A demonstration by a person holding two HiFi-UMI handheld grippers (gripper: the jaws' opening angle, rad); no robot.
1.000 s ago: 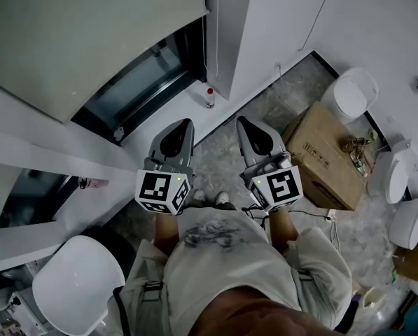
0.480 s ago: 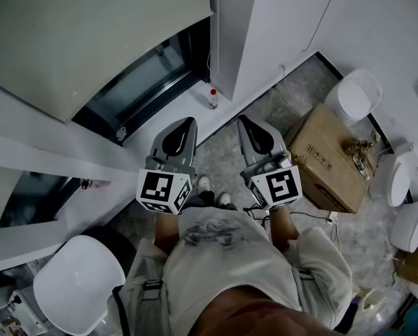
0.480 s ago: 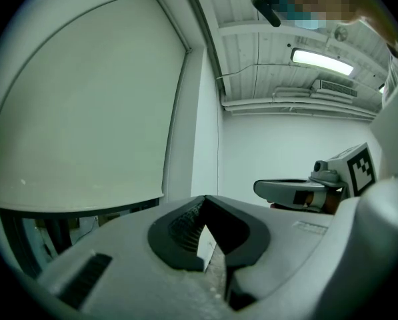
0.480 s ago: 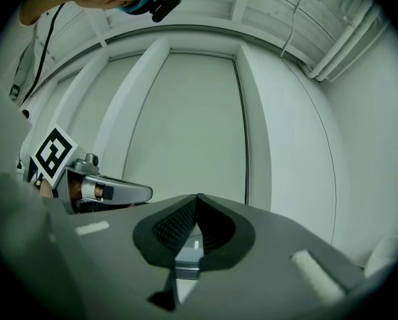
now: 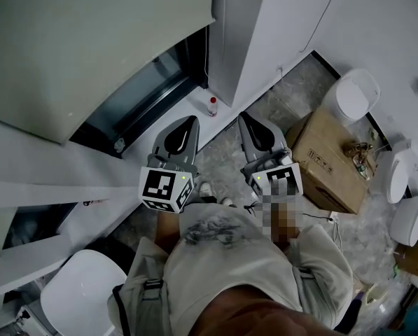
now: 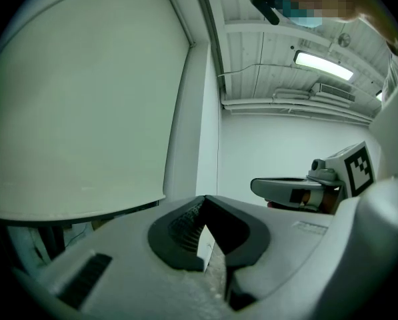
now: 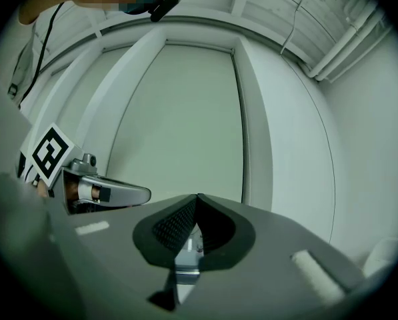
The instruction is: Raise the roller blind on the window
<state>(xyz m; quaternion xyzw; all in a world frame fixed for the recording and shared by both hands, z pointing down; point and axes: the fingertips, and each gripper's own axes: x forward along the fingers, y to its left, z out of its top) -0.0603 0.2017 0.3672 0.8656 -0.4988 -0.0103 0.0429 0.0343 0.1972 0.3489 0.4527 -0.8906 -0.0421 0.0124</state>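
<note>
Left gripper [image 5: 183, 122]: jaws together, empty.
Right gripper [image 5: 248, 120]: likewise.
Blind [image 5: 89, 40]: 11 o'clock, partly down.
Cord [image 5: 209, 54]: 12 o'clock; open jaws first, clamp squarely.

grey plastic right gripper [image 7: 197, 200]: jaws tip to tip, nothing between | pale fabric roller blind [image 7: 179, 119]: fills white window frame [image 7: 239, 112] ahead | grey left gripper [image 7: 137, 194]: at left

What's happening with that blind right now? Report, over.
Left gripper, right gripper: both shut, empty. Blind mostly down, not yet touched. Small bottle stands at the window's foot, ahead of the grippers.
</note>
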